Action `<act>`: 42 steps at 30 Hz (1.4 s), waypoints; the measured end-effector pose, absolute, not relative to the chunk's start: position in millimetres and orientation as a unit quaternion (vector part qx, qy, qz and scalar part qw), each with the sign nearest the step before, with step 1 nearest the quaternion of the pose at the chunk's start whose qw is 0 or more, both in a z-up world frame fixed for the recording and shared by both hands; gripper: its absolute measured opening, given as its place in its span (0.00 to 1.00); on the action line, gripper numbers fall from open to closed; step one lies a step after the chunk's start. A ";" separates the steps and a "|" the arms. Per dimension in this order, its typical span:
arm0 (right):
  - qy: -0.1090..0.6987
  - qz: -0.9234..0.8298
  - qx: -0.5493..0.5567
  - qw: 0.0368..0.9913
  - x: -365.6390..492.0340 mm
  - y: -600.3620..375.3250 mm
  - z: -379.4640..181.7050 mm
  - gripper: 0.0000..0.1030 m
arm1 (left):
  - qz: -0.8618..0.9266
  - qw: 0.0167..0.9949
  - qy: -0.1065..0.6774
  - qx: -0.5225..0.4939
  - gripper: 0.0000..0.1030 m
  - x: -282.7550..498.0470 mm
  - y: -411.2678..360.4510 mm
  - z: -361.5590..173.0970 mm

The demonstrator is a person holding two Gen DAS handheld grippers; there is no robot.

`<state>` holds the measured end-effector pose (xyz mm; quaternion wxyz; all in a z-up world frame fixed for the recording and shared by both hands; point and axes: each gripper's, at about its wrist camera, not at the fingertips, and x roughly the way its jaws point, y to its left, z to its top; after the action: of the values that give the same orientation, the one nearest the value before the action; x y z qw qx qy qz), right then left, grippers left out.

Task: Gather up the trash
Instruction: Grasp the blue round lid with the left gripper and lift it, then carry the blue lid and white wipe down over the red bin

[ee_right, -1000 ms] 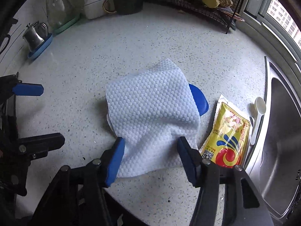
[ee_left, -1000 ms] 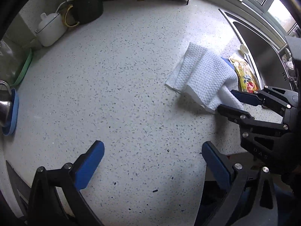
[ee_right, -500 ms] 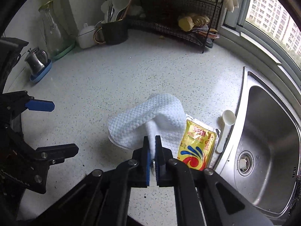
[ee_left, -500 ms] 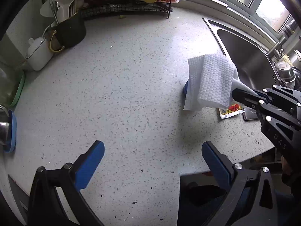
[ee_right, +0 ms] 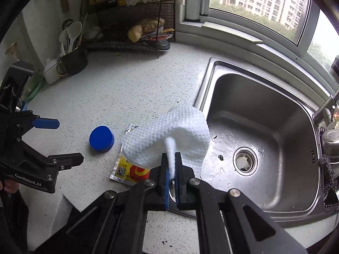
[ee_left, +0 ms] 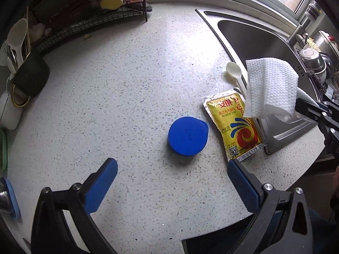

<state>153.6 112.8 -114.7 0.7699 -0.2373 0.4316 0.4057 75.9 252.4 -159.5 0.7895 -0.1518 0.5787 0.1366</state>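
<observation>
Paper towel (ee_right: 169, 135) lifted off counter, clenched in right tool (ee_right: 172, 176), left tool (ee_left: 169, 182) spread wide, sink (ee_right: 264, 97) holding scraps

A white, dimple-embossed paper towel (ee_right: 169, 135) is seen. The lid (ee_left: 187, 135) is solid blue. The sachet (ee_left: 235, 124) is yellow with a red and blue swirl. The bench (ee_left: 127, 89) is white, speckled dark.

right gripper (ee_right: 172, 167) clamped the paper towel (ee_right: 169, 135), lifting it off the blue lid (ee_left: 188, 135).
</observation>
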 end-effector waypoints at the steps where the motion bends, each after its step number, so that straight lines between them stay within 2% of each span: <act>1: 0.434 0.401 -0.235 0.772 155.5 109.7 -115.1 0.03 | 0.134 0.788 0.582 -0.152 1.00 79.1 254.0 -163.5; 7: 0.450 0.379 -0.225 0.777 165.3 98.6 -117.4 0.04 | 0.117 0.779 0.595 -0.160 0.82 98.6 259.9 -178.4; 9: 0.454 0.376 -0.223 0.776 168.3 99.4 -119.1 0.03 | 0.112 0.777 0.599 -0.159 0.71 103.2 260.9 -183.3; 13: 0.459 0.373 -0.219 0.776 168.5 97.5 -120.3 0.03 | 0.107 0.779 0.599 -0.151 0.58 112.1 258.7 -187.9; 15: 0.459 0.372 -0.218 0.777 168.5 96.2 -119.6 0.03 | 0.103 0.781 0.600 -0.140 0.42 122.7 256.3 -188.0; 25: 0.461 0.367 -0.206 0.782 168.7 81.0 -115.0 0.03 | 0.093 0.788 0.597 -0.123 0.42 128.3 238.2 -170.3; 36: 0.444 0.355 -0.182 0.802 162.1 27.9 -94.1 0.03 | 0.040 0.818 0.565 -0.102 0.42 136.8 158.4 -113.2; 42: 0.433 0.352 -0.173 0.812 158.1 -13.0 -82.3 0.03 | 0.019 0.827 0.556 -0.083 0.42 131.1 103.3 -102.6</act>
<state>158.1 -13.0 -82.3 0.8117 -0.1732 0.4326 0.3520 131.1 103.3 -102.6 0.8270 -0.0830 0.5557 0.0188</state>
